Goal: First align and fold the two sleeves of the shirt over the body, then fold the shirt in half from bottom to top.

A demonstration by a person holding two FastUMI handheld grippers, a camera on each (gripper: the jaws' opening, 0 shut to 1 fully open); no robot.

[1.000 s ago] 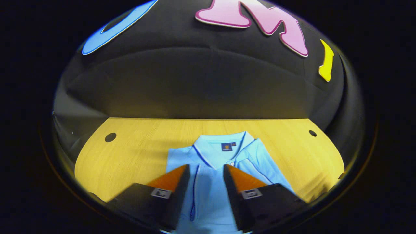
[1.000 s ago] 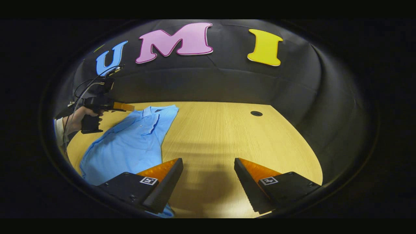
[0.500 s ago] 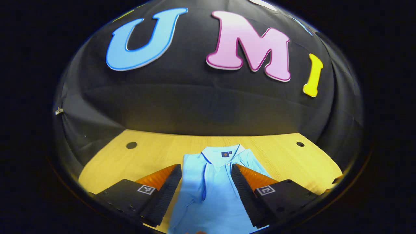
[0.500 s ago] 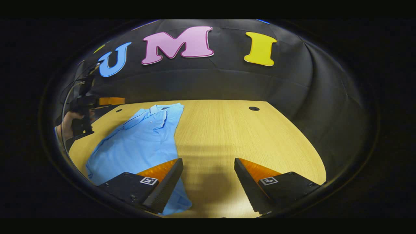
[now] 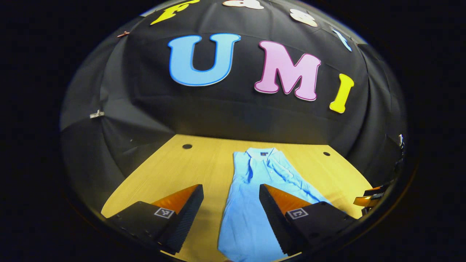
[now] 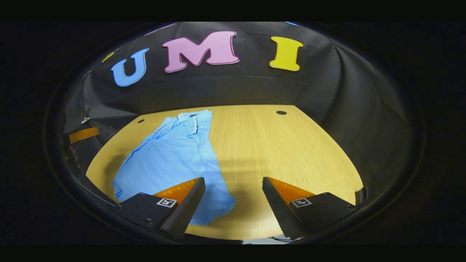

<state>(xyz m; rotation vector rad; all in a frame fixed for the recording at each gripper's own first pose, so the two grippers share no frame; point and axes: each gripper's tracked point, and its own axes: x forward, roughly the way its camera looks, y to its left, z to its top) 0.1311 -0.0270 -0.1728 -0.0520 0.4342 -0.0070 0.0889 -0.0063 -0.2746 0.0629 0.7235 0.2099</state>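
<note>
We see both claws drawn back from the shirt (image 5: 251, 193) toward its bottom hem; half a second ago the left claw (image 5: 231, 214) straddled the chest, and now it hangs above the lower body. Both sleeves seem folded in already, though the far side is hard to read, so the bottom-to-top fold is likely next. The left claw and right claw (image 6: 233, 207) gape wide, holding nothing. We count one shirt, lying lengthwise on the tabletop (image 6: 284, 153), two claws, and two holes in the tabletop.
</note>
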